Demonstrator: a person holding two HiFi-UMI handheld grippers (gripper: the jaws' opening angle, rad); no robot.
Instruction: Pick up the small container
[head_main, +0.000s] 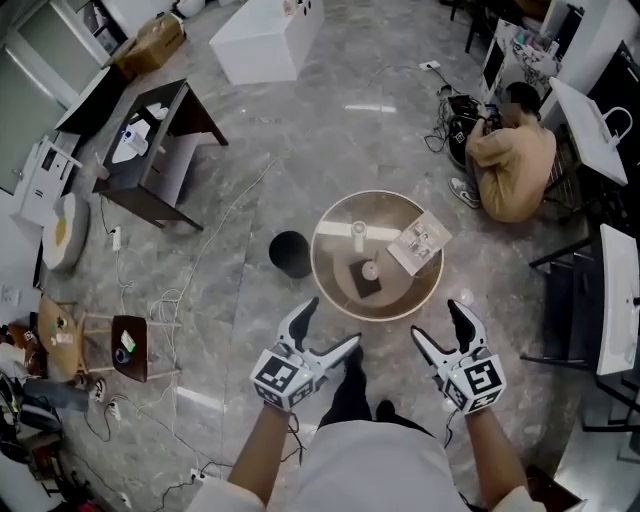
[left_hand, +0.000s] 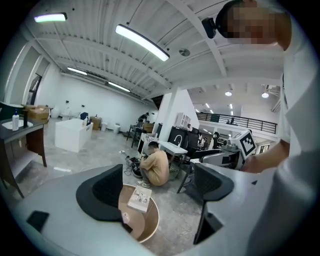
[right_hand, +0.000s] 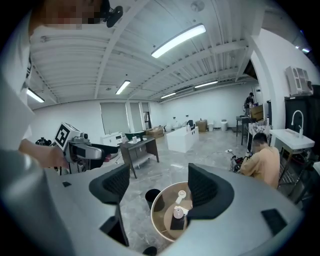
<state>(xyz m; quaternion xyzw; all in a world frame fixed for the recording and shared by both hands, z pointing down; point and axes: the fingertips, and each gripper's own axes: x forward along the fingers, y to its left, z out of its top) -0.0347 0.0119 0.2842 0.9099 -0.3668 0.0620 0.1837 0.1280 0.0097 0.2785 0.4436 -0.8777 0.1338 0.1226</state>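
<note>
A small pale container (head_main: 370, 270) stands on a dark mat (head_main: 361, 285) on a round wooden table (head_main: 330, 276). Beside it lie a white bottle (head_main: 358, 232) and a booklet (head_main: 420, 243). Both grippers hover above the floor on the near side of the table, well short of it. My left gripper (head_main: 332, 323) is open and holds nothing, and so is my right gripper (head_main: 437, 322). The right gripper view shows the container (right_hand: 178, 212) between and beyond its open jaws (right_hand: 159, 187). In the left gripper view the container (left_hand: 125, 216) sits low at the left, past its gripper (left_hand: 160, 187).
A black bin (head_main: 290, 253) stands on the floor just left of the table. A person (head_main: 512, 158) crouches at the far right by desks. A dark side table (head_main: 150, 150), a white box (head_main: 265, 40), a small stool (head_main: 130, 345) and loose cables (head_main: 215, 240) lie to the left.
</note>
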